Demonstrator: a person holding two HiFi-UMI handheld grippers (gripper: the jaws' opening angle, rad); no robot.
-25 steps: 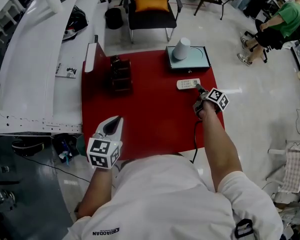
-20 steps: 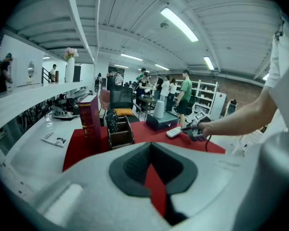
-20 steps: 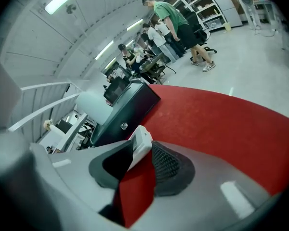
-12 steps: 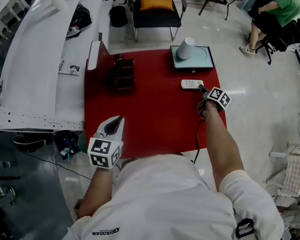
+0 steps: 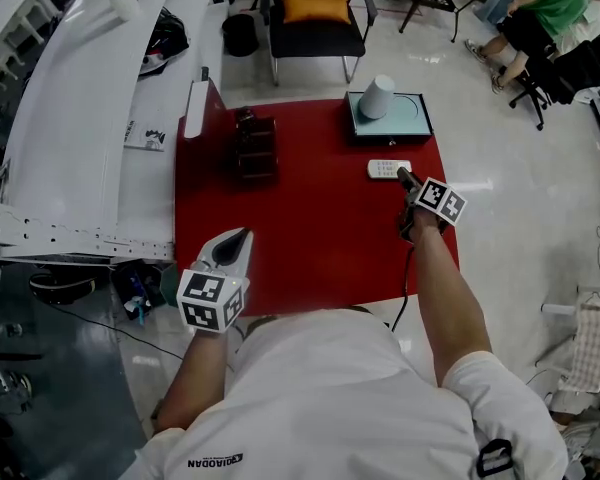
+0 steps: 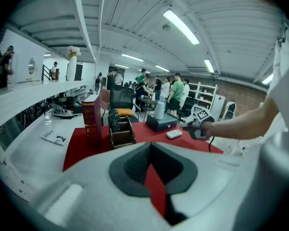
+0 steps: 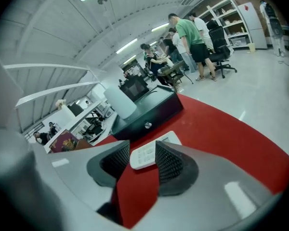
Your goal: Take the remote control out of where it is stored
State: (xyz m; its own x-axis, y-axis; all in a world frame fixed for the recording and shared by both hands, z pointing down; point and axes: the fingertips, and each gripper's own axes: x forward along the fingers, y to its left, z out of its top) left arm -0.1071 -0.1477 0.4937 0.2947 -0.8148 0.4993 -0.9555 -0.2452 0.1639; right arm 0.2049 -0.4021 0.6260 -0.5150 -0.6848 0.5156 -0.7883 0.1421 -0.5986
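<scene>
The white remote control (image 5: 388, 168) lies flat on the red table (image 5: 310, 238), just in front of a dark drawer box (image 5: 392, 118). My right gripper (image 5: 404, 176) is at the remote's near end. Its jaws are opening. In the right gripper view the remote (image 7: 151, 150) shows in the gap of the right gripper (image 7: 142, 148), with neither pad pressing on it. My left gripper (image 5: 242, 236) hovers over the table's near left edge, far from the remote, shut and holding nothing. The left gripper (image 6: 151, 146) points toward the remote (image 6: 174, 134).
A white cup (image 5: 378, 96) stands on the drawer box. A wooden desk organizer (image 5: 253, 148) and an upright book (image 5: 195, 108) are at the table's far left. A white counter (image 5: 80, 118) runs along the left. A chair (image 5: 315, 18) stands behind the table, people beyond.
The right gripper stays at the remote's near end, with the remote resting on the table. The left gripper has not moved. The head view has shifted slightly.
</scene>
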